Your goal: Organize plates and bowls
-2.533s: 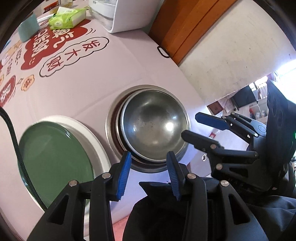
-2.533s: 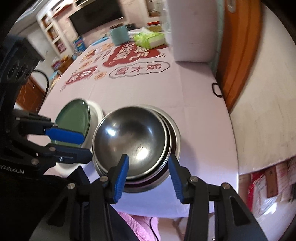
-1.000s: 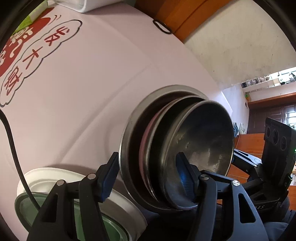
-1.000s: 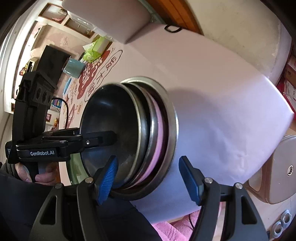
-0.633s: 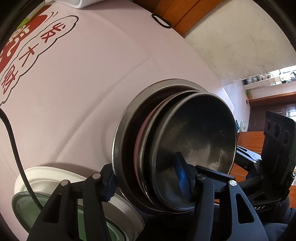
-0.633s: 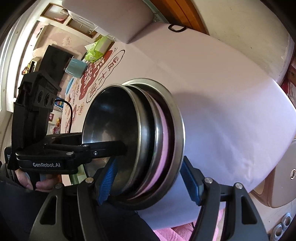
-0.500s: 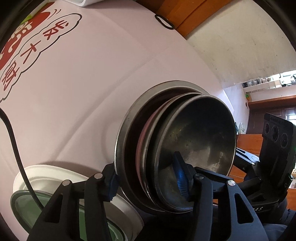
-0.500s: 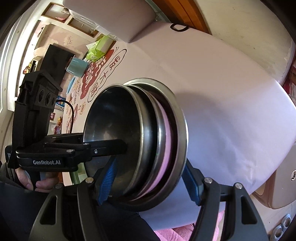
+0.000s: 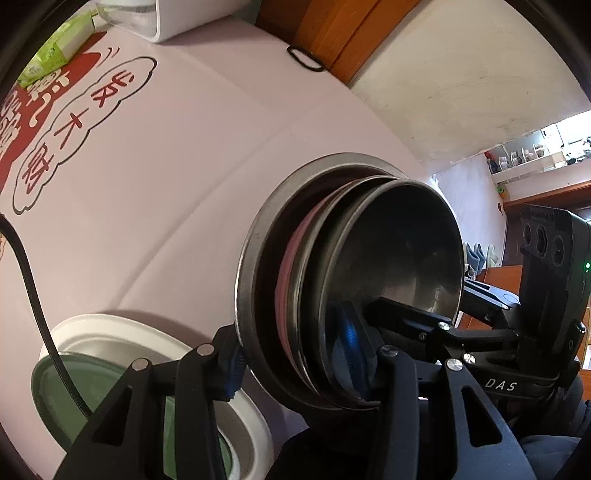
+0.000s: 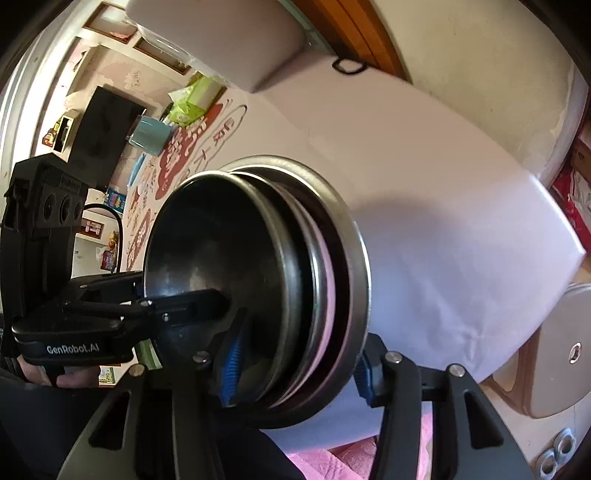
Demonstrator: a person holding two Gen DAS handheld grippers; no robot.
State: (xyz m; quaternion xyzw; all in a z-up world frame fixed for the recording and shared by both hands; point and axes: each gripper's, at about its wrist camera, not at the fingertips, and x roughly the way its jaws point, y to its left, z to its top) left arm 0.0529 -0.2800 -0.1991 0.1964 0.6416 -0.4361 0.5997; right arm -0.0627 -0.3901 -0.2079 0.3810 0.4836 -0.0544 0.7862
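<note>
A stack of nested bowls stands on the pink tablecloth: steel bowls with a pink bowl between them. My left gripper straddles the stack's near rim, one pad outside the widest bowl and one inside the top bowl. Its jaws are closing and the pads press on the rims. On the opposite side, my right gripper bites the stack the same way, also closing. Each view shows the other gripper's finger reaching into the top bowl. A green plate lies on a white plate beside the stack.
At the table's far end are a white appliance, a green tissue pack and a teal cup. A black cable crosses the plates. The table edge falls away at right, above a round stool.
Both grippers came down from above the stack to straddle its rim on opposite sides. Their jaws narrowed until the pads met the bowls. The left view has drawn back a little from the table.
</note>
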